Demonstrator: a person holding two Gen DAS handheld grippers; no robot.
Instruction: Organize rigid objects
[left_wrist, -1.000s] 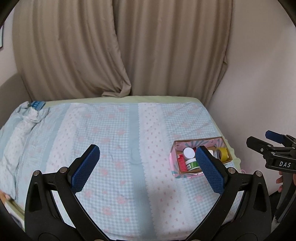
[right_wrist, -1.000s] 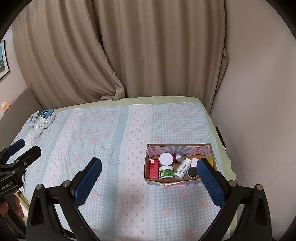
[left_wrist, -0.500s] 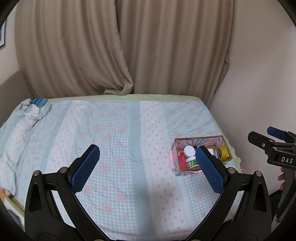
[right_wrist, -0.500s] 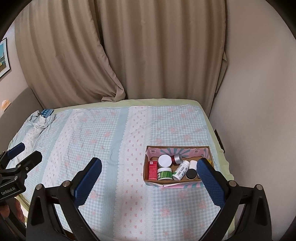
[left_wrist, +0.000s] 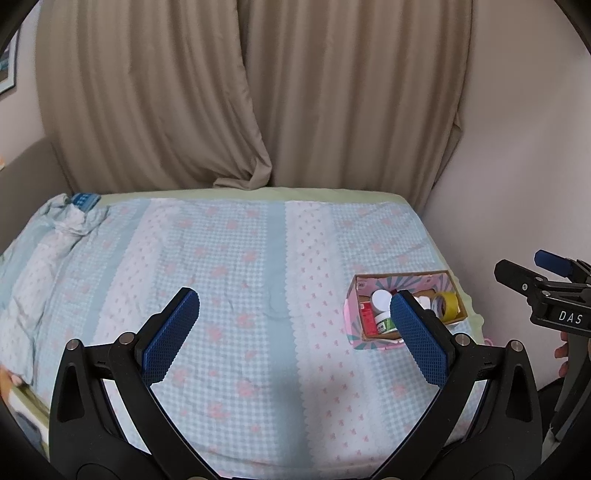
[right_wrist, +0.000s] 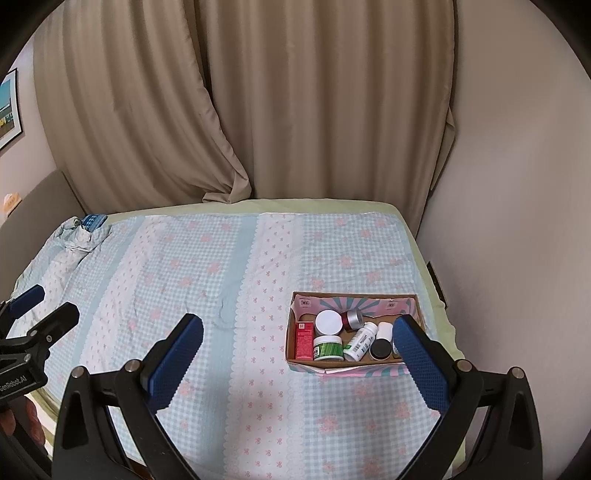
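A cardboard box with a pink patterned lining sits on the bed near its right edge; it also shows in the left wrist view. It holds a red carton, a white-lidded jar, a green-labelled jar, a white bottle, a black-capped item and a yellow tape roll. My left gripper is open and empty, above the bed left of the box. My right gripper is open and empty, held back from the box.
The bed is covered by a blue and pink checked sheet, bunched at the far left corner. Beige curtains hang behind it and a wall runs close along its right side.
Both grippers have pulled back and risen slightly, so the bed and box look a little smaller and farther. The jaws stayed open and nothing on the bed moved.
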